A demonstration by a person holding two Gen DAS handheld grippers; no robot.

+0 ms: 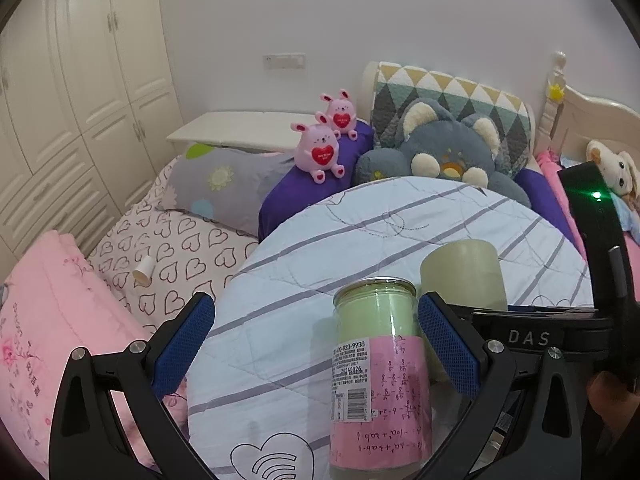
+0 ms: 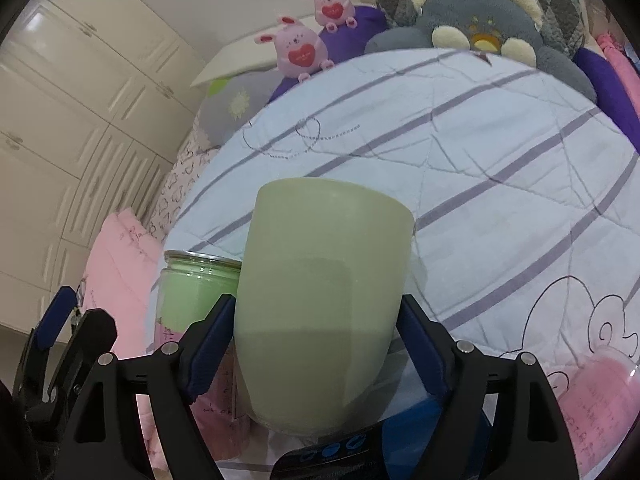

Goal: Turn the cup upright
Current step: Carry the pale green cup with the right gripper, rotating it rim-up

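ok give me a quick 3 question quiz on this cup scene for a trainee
1. True or false: the right gripper has its fingers on either side of the green cup.
2. Which gripper is open with nothing held? A) left B) right
3. Fill in: the clear can beside the cup carries a ____ label.

Key:
1. True; the pads sit against the cup's sides.
2. A; the left gripper is spread wide around the can without touching it.
3. Pink.
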